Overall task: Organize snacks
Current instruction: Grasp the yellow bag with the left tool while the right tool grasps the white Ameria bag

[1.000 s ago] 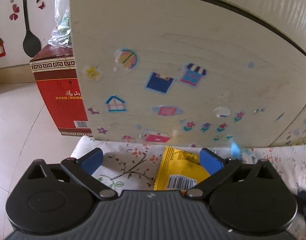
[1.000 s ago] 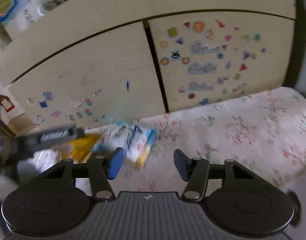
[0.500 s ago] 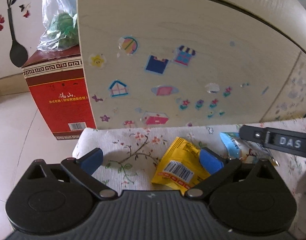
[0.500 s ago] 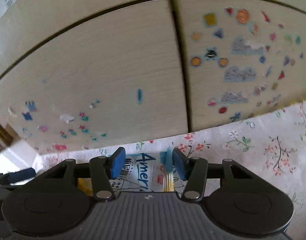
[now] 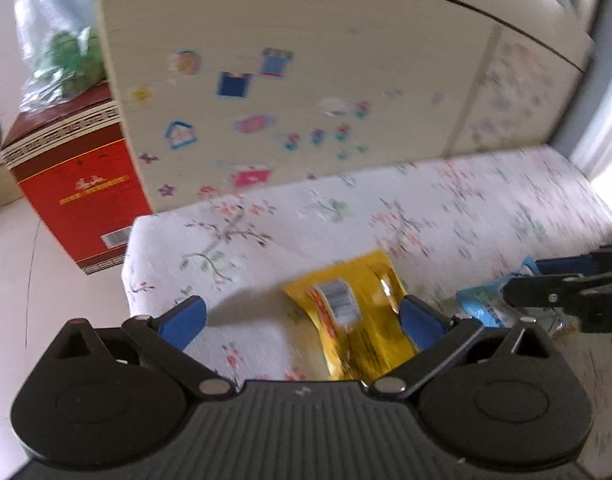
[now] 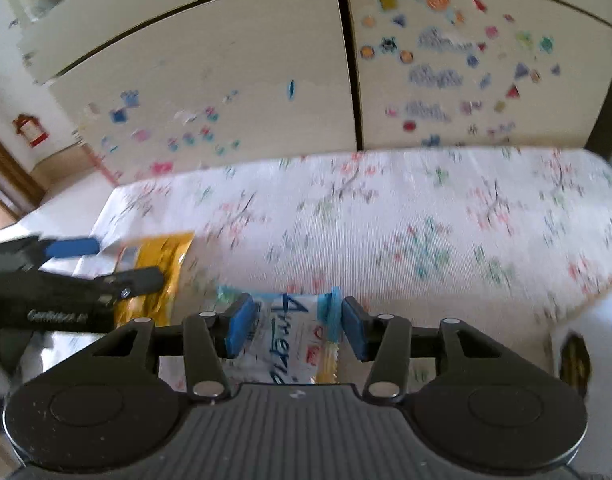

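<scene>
A yellow snack packet [image 5: 354,312] lies on the floral cloth [image 5: 446,208], barcode side up. My left gripper [image 5: 301,314] hangs open over it, with the packet close to its right-hand finger and untouched. A white-and-blue snack packet [image 6: 285,340] sits between the blue pads of my right gripper [image 6: 293,328]. That gripper's jaws are closing, and both pads press the packet's sides. In the left wrist view the right gripper [image 5: 566,292] shows at the right edge with the white-and-blue packet [image 5: 482,308]. The right wrist view has the left gripper [image 6: 65,280] and the yellow packet [image 6: 165,264] at the left.
A pale cabinet [image 6: 225,80] covered in stickers stands directly behind the cloth-covered surface. A red carton [image 5: 73,184] with a plastic bag [image 5: 57,48] on top sits on the tiled floor [image 5: 33,280] at the left. The cloth's left edge drops to the floor.
The right gripper narrowed onto the white-and-blue packet and drew back from the cabinet. The left gripper rolled and shifted, staying open, so the yellow packet now lies further in between its fingers.
</scene>
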`<state>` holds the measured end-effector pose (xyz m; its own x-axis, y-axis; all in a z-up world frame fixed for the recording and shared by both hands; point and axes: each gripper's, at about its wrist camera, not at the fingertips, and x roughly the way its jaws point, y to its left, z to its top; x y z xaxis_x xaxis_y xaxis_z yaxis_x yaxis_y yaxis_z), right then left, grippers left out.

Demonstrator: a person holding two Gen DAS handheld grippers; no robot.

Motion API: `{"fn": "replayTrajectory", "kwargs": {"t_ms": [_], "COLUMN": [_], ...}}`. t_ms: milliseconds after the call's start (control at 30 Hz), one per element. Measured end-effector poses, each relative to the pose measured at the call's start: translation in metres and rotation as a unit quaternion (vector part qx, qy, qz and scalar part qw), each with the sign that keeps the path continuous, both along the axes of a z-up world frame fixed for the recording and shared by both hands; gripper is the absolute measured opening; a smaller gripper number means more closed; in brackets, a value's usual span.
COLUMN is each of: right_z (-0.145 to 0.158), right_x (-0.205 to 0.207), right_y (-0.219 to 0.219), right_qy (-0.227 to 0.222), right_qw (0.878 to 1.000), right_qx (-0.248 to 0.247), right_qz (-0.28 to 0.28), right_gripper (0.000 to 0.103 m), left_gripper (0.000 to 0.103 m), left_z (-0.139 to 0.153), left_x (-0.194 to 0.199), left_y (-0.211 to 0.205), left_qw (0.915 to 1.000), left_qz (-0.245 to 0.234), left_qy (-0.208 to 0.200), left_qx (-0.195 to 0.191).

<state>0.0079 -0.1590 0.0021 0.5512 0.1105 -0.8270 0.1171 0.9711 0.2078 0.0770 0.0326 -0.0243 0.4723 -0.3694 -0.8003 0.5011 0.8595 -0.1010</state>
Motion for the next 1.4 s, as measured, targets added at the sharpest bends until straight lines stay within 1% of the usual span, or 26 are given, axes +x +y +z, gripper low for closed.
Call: {"fn": "replayTrajectory", "kwargs": {"t_ms": [33, 100, 133, 167, 200, 233, 267, 333, 433, 533, 667, 767, 833, 867, 933, 1000, 1067, 1100, 1133, 1200, 1300, 1400], "right_z": [0.003, 0.008, 0.010, 0.012, 0.014, 0.015, 0.014, 0.009, 0.002, -0.002, -0.002, -0.010, -0.017, -0.018, -0.018, -0.016, -0.012, -0.011, -0.009, -0.008, -0.007, -0.003], "right_x": [-0.007, -0.021, -0.027, -0.031, -0.033, -0.035, -0.037, -0.035, -0.029, -0.024, -0.016, -0.008, -0.007, -0.007, -0.007, -0.007, -0.008, -0.007, -0.007, -0.011, -0.021, -0.033], "right_y": [-0.003, -0.002, -0.001, 0.002, 0.008, 0.012, 0.015, 0.018, 0.020, 0.023, 0.024, 0.028, 0.030, 0.029, 0.028, 0.028, 0.028, 0.028, 0.027, 0.026, 0.029, 0.027], "right_qy": [-0.001, -0.011, -0.018, -0.024, -0.031, -0.038, -0.043, -0.039, -0.042, -0.055, -0.070, -0.073, -0.064, -0.067, -0.061, -0.064, -0.064, -0.061, -0.056, -0.049, -0.041, -0.030], "right_qw": [1.000, 0.999, 0.997, 0.994, 0.990, 0.986, 0.981, 0.973, 0.967, 0.960, 0.951, 0.949, 0.949, 0.950, 0.955, 0.957, 0.957, 0.959, 0.962, 0.965, 0.968, 0.974], "right_qx": [0.005, 0.002, -0.008, -0.023, -0.040, -0.055, -0.067, -0.070, -0.094, -0.112, -0.121, -0.111, -0.110, -0.105, -0.086, -0.084, -0.088, -0.084, -0.077, -0.071, -0.079, -0.072], "right_qz": [0.010, 0.052, 0.080, 0.105, 0.130, 0.153, 0.177, 0.217, 0.232, 0.251, 0.275, 0.287, 0.287, 0.285, 0.277, 0.271, 0.269, 0.264, 0.256, 0.248, 0.235, 0.212], "right_gripper": [0.058, 0.062, 0.068, 0.071, 0.072, 0.075, 0.082, 0.086, 0.087, 0.090, 0.094, 0.098, 0.098, 0.098, 0.094, 0.085, 0.065, 0.061, 0.058, 0.058, 0.058, 0.057], "left_gripper": [0.102, 0.102, 0.102, 0.102, 0.100, 0.100, 0.100, 0.100, 0.100, 0.100, 0.100, 0.100, 0.100, 0.100, 0.099, 0.098, 0.095, 0.091, 0.088, 0.075, 0.064, 0.057], "left_z": [0.001, 0.001, 0.002, 0.003, 0.005, 0.006, 0.007, 0.006, 0.006, 0.005, 0.000, -0.001, -0.001, -0.002, -0.003, -0.004, -0.004, -0.003, -0.002, 0.000, 0.003, 0.007], "left_x": [0.002, -0.003, -0.005, -0.007, -0.008, -0.008, -0.009, -0.009, -0.006, 0.002, 0.010, 0.011, 0.011, 0.012, 0.011, 0.009, 0.006, 0.005, 0.005, 0.005, 0.003, -0.007], "left_y": [-0.001, -0.006, -0.008, -0.010, -0.011, -0.012, -0.013, -0.016, -0.017, -0.017, -0.020, -0.024, -0.026, -0.028, -0.031, -0.034, -0.035, -0.034, -0.032, -0.026, -0.017, -0.014], "left_qw": [0.9999, 0.9987, 0.9978, 0.9971, 0.9967, 0.9966, 0.9966, 0.9968, 0.9983, 0.9993, 0.9994, 0.9995, 0.9996, 0.9996, 0.9997, 0.9993, 0.9989, 0.9990, 0.9992, 0.9995, 0.9998, 0.9996], "left_qz": [-0.013, -0.044, -0.055, -0.062, -0.066, -0.069, -0.072, -0.072, -0.056, -0.035, -0.022, -0.023, -0.022, -0.021, -0.023, -0.032, -0.039, -0.037, -0.032, -0.024, -0.013, -0.016], "left_qy": [0.003, 0.007, 0.005, -0.003, -0.012, -0.016, -0.014, -0.012, -0.004, 0.011, 0.022, 0.019, 0.018, 0.017, 0.012, 0.005, -0.005, -0.006, -0.008, -0.009, -0.005, 0.000], "left_qx": [0.006, 0.025, 0.037, 0.044, 0.044, 0.041, 0.037, 0.032, 0.015, -0.008, -0.015, -0.011, -0.007, -0.004, 0.004, 0.019, 0.024, 0.023, 0.022, 0.020, 0.017, 0.025]}}
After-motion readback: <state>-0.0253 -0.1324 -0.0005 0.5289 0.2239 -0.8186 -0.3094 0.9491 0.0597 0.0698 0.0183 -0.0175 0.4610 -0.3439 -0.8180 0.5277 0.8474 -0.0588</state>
